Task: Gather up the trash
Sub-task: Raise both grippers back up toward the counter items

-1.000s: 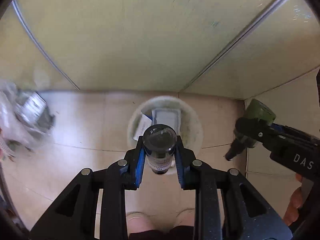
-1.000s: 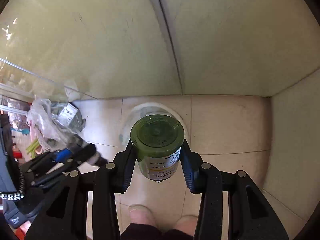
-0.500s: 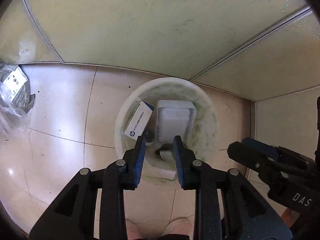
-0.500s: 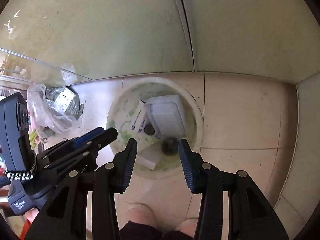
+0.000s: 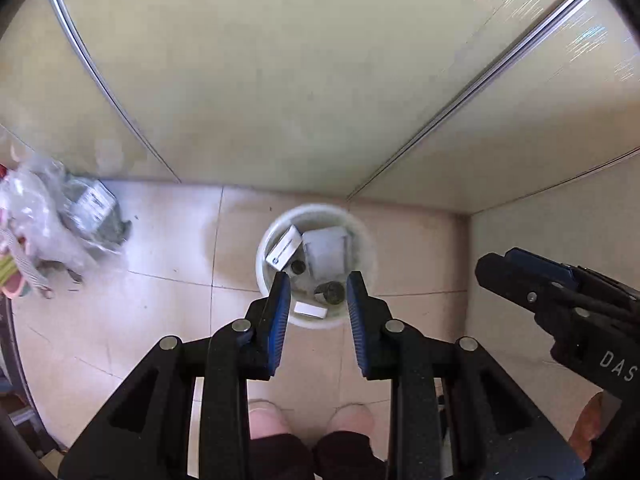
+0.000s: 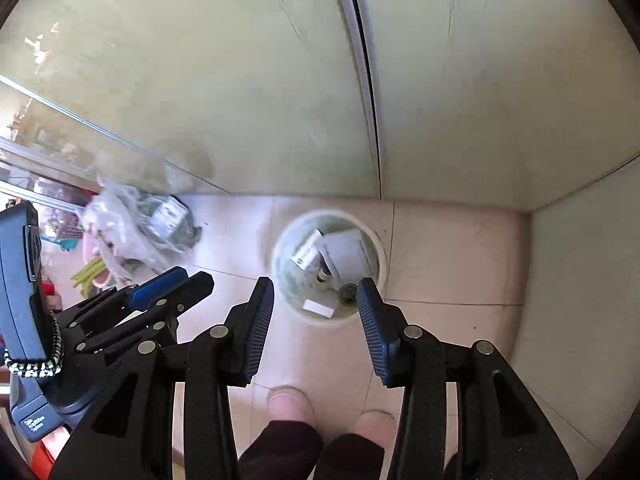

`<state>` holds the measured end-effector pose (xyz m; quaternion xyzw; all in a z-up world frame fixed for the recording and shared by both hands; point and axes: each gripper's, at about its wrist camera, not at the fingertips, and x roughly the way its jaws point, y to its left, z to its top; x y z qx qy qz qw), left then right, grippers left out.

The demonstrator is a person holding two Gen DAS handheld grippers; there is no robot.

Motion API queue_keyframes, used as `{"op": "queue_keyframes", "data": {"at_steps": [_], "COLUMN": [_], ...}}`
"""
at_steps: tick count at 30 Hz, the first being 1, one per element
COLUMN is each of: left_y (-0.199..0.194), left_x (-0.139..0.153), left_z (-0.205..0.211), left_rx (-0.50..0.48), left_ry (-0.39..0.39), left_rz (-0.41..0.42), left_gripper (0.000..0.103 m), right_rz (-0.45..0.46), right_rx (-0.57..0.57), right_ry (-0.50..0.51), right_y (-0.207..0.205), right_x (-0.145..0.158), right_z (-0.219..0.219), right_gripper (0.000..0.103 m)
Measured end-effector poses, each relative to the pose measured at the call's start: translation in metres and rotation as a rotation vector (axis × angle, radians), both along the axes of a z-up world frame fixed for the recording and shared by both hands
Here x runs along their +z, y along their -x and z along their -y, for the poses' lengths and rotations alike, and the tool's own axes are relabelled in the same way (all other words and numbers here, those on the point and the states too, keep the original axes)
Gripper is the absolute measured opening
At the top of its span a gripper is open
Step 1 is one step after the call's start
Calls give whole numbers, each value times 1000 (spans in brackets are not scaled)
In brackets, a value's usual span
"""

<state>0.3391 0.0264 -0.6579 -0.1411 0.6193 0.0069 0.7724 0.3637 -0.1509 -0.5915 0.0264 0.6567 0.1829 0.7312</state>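
A white round trash bin (image 5: pixel 362 236) stands on the tiled floor by the wall; it also shows in the right wrist view (image 6: pixel 378 246). Inside lie a small white and blue box (image 5: pixel 283 247), a white square container (image 5: pixel 325 249), a dark vial (image 5: pixel 298 267) and a green-capped jar (image 5: pixel 330 292). My left gripper (image 5: pixel 319 290) is open and empty, high above the bin. My right gripper (image 6: pixel 316 296) is open and empty, also above the bin; it shows at the right of the left wrist view (image 5: pixel 520 276).
A clear plastic bag of items (image 5: pixel 52 216) lies on the floor to the left; it also shows in the right wrist view (image 6: pixel 136 224). Pale wall panels rise behind the bin. The person's feet (image 5: pixel 312 420) are below the grippers.
One second ago the left gripper held a dark vial and the right held a green-capped jar. Both opened and the items dropped into the bin. Both grippers have since risen away from it.
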Motion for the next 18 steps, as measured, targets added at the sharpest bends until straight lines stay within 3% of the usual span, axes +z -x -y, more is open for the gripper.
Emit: {"op": "queue_keyframes", "data": {"at_steps": [10,18], "left_y": [13,26], "left_x": [211,358], "left_z": [-11,-30], "left_rx": [5,18], "left_ry": [-48,-78], "left_rz": [150,296], "left_gripper": [27,27], "right_rz": [154,299], "right_rx": [-13,-54], "right_ry": [1,-10], "right_y": [17,29], "right_x": [200,324], "right_z": [-8,-19], "right_gripper": [40,40]}}
